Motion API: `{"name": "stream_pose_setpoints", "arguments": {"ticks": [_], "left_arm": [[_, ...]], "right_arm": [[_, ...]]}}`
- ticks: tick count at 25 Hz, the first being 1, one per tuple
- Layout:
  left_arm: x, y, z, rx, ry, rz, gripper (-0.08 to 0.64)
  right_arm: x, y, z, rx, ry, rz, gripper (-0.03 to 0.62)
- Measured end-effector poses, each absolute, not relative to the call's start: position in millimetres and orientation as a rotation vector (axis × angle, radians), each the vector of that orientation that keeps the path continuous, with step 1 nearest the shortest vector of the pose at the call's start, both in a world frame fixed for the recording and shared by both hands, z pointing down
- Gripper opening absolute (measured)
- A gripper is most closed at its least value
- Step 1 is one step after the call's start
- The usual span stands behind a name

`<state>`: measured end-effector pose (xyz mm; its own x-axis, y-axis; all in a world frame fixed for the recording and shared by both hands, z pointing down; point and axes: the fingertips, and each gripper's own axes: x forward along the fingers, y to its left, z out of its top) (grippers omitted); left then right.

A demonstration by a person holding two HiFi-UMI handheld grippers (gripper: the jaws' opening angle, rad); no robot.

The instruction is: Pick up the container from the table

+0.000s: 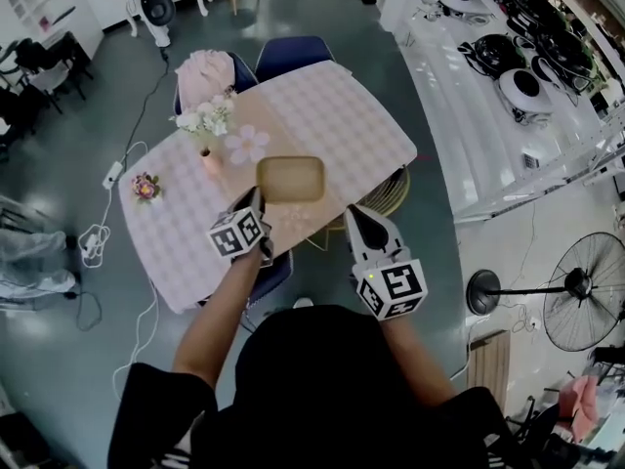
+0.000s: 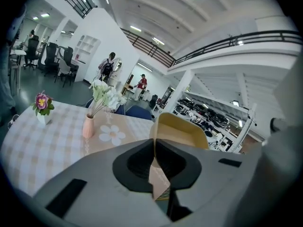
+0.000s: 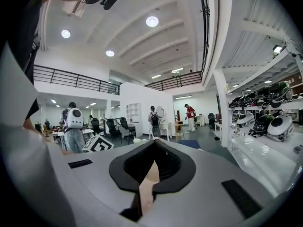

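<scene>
Tan, shallow and rectangular, the container (image 1: 291,179) was seen pinched at its near-left corner by the left gripper (image 1: 260,201), over the middle of the table (image 1: 186,242) with the pink checked cloth. In the left gripper view the jaws were clamped nearly together on the thin rim, with the rest of the container sticking out ahead and tilted up a bit. It looked to be held clear of the cloth, though that couldn't be fully settled from the head view.

The right gripper (image 1: 354,213) was held near the container's near-right corner, around the table's near edge, with nothing touched. In the right gripper view its jaws were pressed fully together and nothing was caught between them, fwiw.

On the cloth left of the container, a pink vase (image 1: 211,162) of white flowers was stood upright. A flower-shaped mat (image 1: 247,145) was laid just beside it, and a small pot of pink blooms (image 1: 145,188) was set further out toward the left edge. A blue chair (image 1: 293,55) was tucked in at the far side.
</scene>
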<state>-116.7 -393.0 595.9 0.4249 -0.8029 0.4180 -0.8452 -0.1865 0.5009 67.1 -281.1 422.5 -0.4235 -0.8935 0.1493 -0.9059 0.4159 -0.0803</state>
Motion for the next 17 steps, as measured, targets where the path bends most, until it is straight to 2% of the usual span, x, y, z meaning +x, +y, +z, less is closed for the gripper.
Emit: {"name": "stream_pose_setpoints", "arguments": {"ticks": [17], "left_arm": [[-86.4, -384.5, 590.3, 2.013, -1.338, 0.078, 0.015]], "right_arm": [[98.0, -277.5, 416.2, 1.728, -2.529, 0.216, -0.002]]}}
